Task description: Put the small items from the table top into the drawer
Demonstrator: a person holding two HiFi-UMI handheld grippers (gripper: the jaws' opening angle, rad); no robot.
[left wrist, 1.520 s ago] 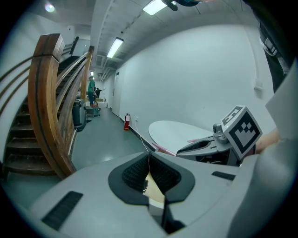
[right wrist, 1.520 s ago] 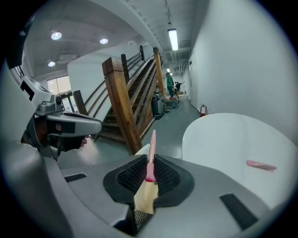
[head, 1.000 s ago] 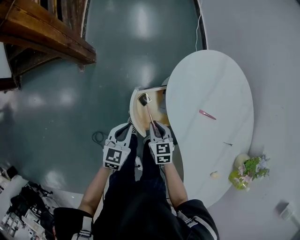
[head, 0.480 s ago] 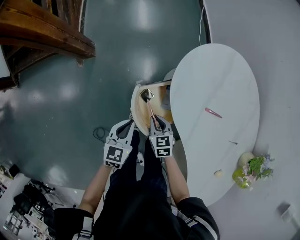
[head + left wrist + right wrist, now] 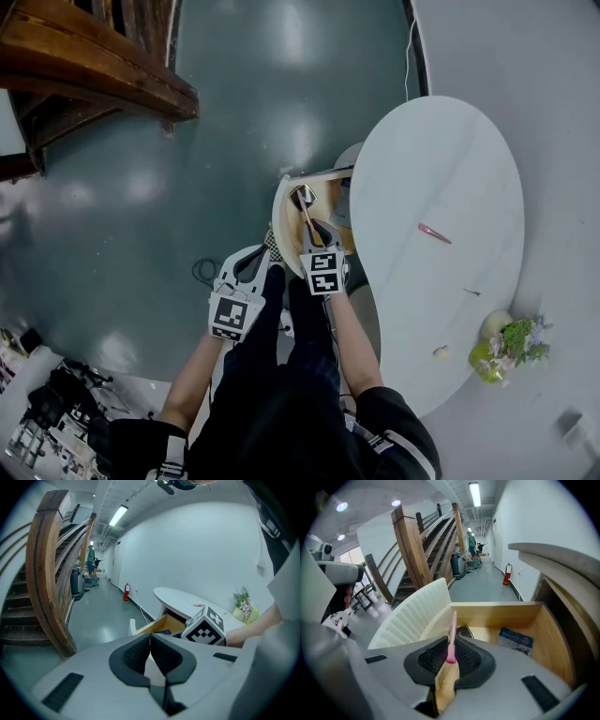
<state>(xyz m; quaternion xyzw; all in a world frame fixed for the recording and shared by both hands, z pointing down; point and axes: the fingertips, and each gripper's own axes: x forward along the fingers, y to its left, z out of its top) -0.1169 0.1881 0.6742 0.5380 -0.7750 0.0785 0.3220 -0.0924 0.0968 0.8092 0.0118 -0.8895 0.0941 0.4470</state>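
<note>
Far left: wooden staircase [image 5: 94, 66] above a glossy grey-green floor [image 5: 234, 112]. Next along, left gripper [image 5: 266, 246], hovering just off the outer side of the drawer [image 5: 281, 211]. In the left gripper view, its pads [image 5: 136, 653] pressed flat together, nothing caught between them.

Just to its right, right gripper [image 5: 313, 231], tilted down over the open drawer, jaws nearly closed and clamped on a slim pink-handled tool [image 5: 306, 217]. In the right gripper view, pale wooden end of the tool pinched between the pads [image 5: 431, 660]. Pink shaft running forward and down into the drawer, dark square head low inside near the ribbed white front, possibly touching the bottom, hard to tell. Blue card [image 5: 515, 639] lying flat on the drawer bottom further right, apart from the tool.

Right again, white oval table [image 5: 441, 159], drawer tucked under its left edge. Lying on the top: pink piece [image 5: 434, 233] near the middle, thin dark sliver [image 5: 472, 292] below it, small beige lump [image 5: 441, 352] near the lower edge, close beside a flower pot [image 5: 506, 342].
</note>
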